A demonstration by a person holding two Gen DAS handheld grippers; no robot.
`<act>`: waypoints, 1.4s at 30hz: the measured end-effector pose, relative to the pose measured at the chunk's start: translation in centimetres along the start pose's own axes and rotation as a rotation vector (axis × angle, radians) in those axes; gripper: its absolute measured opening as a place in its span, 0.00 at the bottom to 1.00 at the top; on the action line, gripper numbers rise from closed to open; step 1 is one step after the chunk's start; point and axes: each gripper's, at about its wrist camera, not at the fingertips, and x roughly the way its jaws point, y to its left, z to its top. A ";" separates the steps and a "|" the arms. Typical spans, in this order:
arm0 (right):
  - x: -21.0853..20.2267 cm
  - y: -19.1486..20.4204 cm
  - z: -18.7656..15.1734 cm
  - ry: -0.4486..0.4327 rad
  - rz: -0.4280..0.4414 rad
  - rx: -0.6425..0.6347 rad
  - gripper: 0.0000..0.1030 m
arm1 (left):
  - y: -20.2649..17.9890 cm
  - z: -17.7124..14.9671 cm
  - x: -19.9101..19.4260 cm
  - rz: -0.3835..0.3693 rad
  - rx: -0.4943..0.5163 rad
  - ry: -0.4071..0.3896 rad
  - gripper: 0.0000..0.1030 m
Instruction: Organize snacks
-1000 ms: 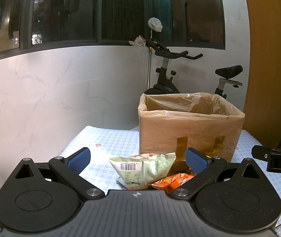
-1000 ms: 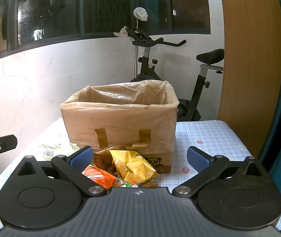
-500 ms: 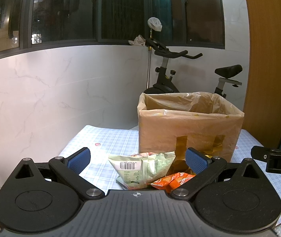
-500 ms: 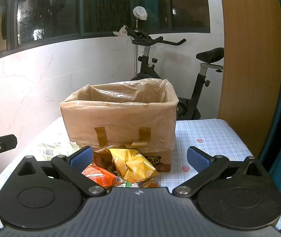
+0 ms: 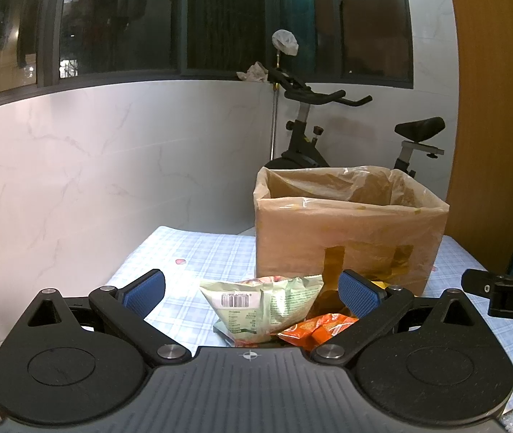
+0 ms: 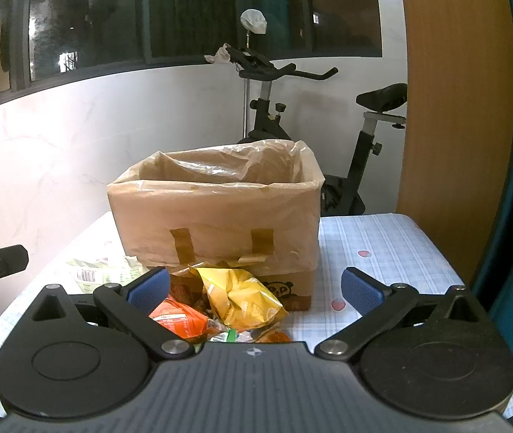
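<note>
With both the left tongs (image 5: 251, 290) and right tongs (image 6: 255, 285) spread and empty, risk: slippery snack packets (image 6: 238, 301) heaped against the lined box (image 6: 216, 216) slip or get crushed when pinched.

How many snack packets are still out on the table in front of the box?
3 clearly: a green packet on the left, an orange packet in the middle, a yellow packet against the box. Scraps beneath suggest more, partly hidden by the right gripper.
</note>
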 end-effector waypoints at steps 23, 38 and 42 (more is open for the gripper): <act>7.3 -2.2 -4.8 0.164 0.068 0.073 0.95 | 4.9 -3.3 7.0 0.084 -0.064 0.165 0.91; 12.6 1.4 -8.5 0.303 0.217 -0.026 0.91 | 4.6 -7.1 9.9 -0.031 -0.090 0.242 0.88; 13.4 2.2 -8.8 0.311 0.256 -0.038 0.91 | 4.0 -7.7 10.1 -0.047 -0.071 0.253 0.88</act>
